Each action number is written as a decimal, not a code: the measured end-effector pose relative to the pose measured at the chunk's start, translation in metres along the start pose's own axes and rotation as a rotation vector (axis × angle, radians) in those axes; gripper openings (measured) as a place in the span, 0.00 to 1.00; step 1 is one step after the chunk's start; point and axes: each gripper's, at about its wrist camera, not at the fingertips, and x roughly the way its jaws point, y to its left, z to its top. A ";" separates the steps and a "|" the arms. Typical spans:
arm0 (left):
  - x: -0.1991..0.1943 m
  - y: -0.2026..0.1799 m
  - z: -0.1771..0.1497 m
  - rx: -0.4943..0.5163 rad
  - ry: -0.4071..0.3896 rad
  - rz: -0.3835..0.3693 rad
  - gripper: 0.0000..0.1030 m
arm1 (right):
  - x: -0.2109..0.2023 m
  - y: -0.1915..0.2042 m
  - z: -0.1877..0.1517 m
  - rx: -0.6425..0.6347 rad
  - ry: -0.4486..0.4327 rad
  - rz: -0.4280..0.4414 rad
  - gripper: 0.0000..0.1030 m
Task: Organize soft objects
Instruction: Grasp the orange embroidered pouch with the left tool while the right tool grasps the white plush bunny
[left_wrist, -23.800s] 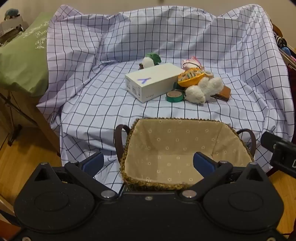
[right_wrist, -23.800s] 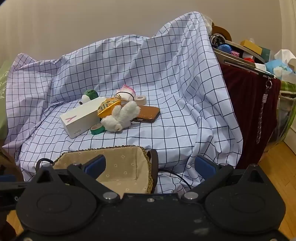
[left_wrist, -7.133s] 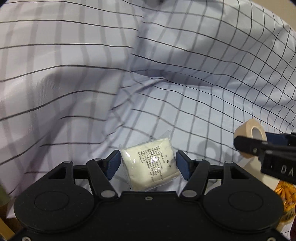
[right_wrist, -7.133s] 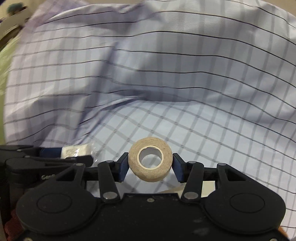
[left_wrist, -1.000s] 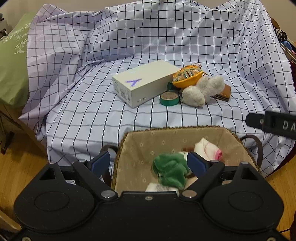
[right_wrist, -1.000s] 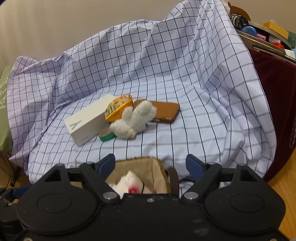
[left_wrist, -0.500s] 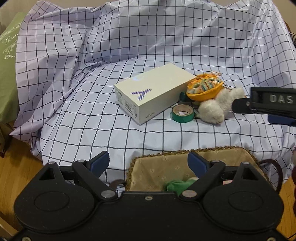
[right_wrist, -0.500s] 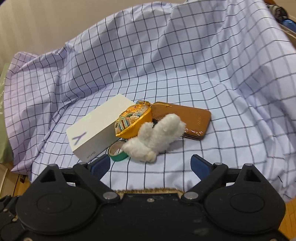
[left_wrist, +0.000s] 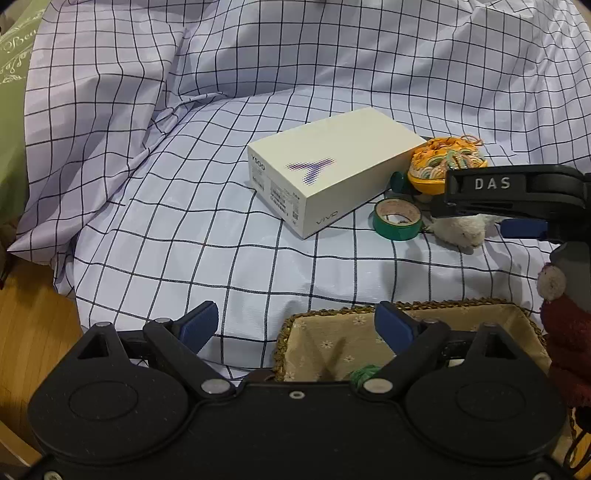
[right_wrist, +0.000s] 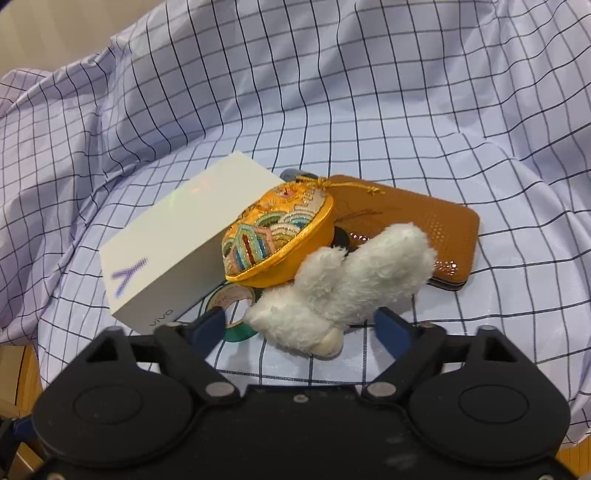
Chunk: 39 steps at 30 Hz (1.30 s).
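Straddling white plush (right_wrist: 343, 288), right gripper (right_wrist: 301, 326) fingers spread, untouching; left gripper (left_wrist: 297, 325) spread; basket (left_wrist: 461, 308) mostly hidden.

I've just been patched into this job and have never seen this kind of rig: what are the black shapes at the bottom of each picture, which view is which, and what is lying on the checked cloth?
The black shapes are two hand-held grippers, one per hand of a person; each carries a camera looking along its blue-tipped fingers. One picture is from the left gripper, the other from the right gripper. Both are open and hold nothing.

On the checked cloth lie a white cardboard phone box, a green roll of tape, an embroidered orange pouch, a fluffy white plush toy and a brown leather wallet.

The right gripper is close to the plush toy, fingers on either side of its near end, not closed. The left one hangs over the lined wicker basket, where something green shows.
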 end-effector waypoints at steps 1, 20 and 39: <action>0.001 0.001 0.000 -0.001 0.003 0.001 0.86 | 0.003 0.000 0.000 0.000 0.004 -0.002 0.71; 0.014 -0.026 0.042 0.035 0.008 -0.103 0.87 | -0.023 -0.038 -0.012 0.085 -0.015 -0.041 0.44; 0.058 -0.091 0.073 0.151 0.024 -0.153 0.87 | -0.033 -0.089 -0.013 0.206 -0.067 -0.113 0.45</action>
